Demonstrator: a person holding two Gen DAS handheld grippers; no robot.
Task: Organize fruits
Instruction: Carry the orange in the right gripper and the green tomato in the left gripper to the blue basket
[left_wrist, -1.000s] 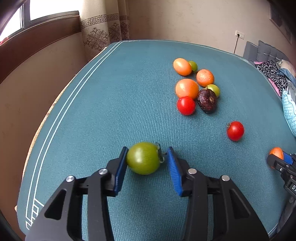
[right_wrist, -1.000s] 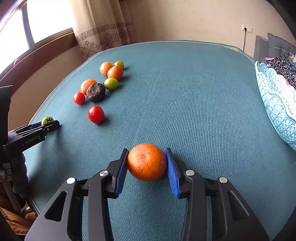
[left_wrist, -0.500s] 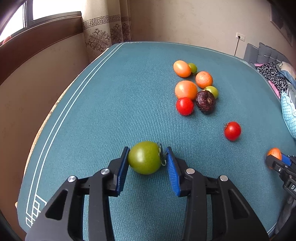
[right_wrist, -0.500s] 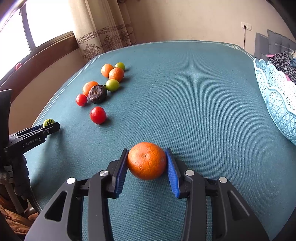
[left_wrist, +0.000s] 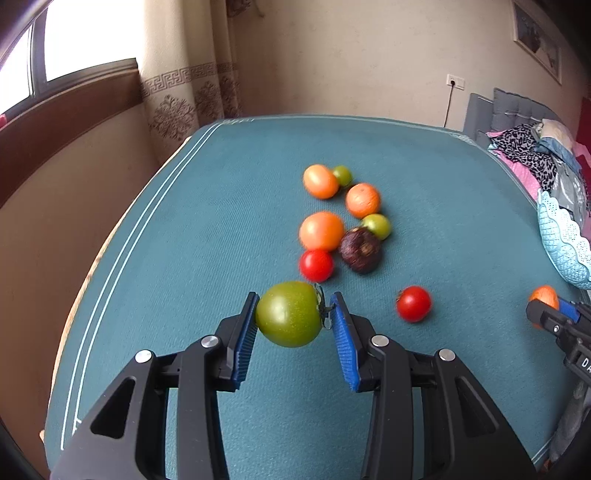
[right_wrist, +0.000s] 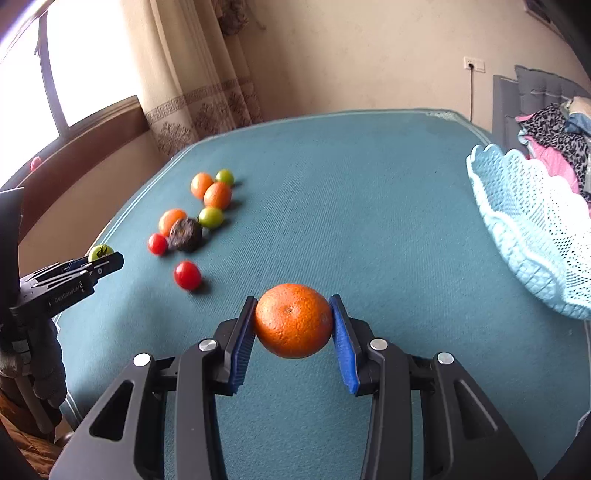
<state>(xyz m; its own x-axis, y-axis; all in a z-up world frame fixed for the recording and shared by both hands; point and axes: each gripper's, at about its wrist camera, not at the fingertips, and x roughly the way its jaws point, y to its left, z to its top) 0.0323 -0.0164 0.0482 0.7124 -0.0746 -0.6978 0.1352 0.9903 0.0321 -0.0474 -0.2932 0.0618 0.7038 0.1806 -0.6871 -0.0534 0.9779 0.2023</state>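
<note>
- The left gripper (left_wrist: 293, 314) is clamped on the green tomato (left_wrist: 289, 314); the right gripper (right_wrist: 293, 320) is clamped on the orange (right_wrist: 293, 320), both lifted over the table (right_wrist: 369, 221).
- This looks like the carrying step: next, both fruits likely go to the blue basket (right_wrist: 532, 229), well right of the loose fruit cluster (right_wrist: 195, 218).

A teal ribbed cloth (left_wrist: 229, 229) with pale border lines covers the table. Behind it stand a beige wall (left_wrist: 351, 66) with a socket (left_wrist: 455, 81), a patterned curtain (left_wrist: 184, 99), and a bright window (right_wrist: 85, 62) above a brown sill. Clothes (right_wrist: 554, 129) lie heaped on grey furniture at right.
</note>
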